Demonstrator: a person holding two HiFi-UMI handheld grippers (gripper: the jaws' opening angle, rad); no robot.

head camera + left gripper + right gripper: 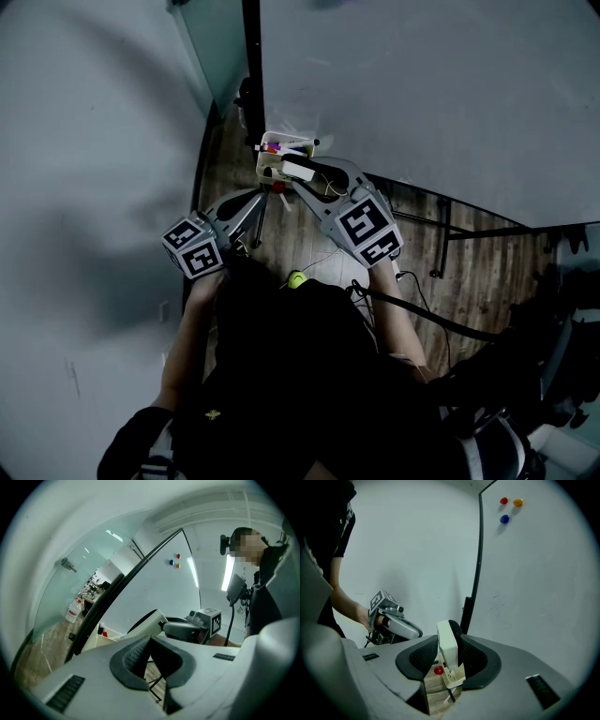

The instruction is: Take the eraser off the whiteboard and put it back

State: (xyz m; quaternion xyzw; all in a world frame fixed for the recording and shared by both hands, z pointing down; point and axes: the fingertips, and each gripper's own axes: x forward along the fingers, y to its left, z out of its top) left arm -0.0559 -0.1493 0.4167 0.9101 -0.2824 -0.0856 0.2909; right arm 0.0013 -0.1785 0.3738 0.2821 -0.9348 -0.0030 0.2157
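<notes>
The eraser (pixel 446 652), a cream block with black felt on its right face, stands on edge between the jaws of my right gripper (pixel 449 657), which is shut on it. In the head view the eraser (pixel 299 170) hangs just in front of the whiteboard (pixel 422 94), right above the small cream tray (pixel 274 148) at the board's lower corner. My left gripper (pixel 255 201) is low and to the left, apart from the eraser. Its pads (pixel 136 654) meet at the tips with nothing between them. The left gripper view shows the eraser (pixel 149 624) held by the right gripper (pixel 187 629).
The tray holds coloured markers, one with a red cap (pixel 438 670). Three magnets, one red (pixel 504 500), stick high on the board. The board's black stand legs (pixel 448 228) cross the wooden floor. A curved glass wall (pixel 70 583) rises on the left.
</notes>
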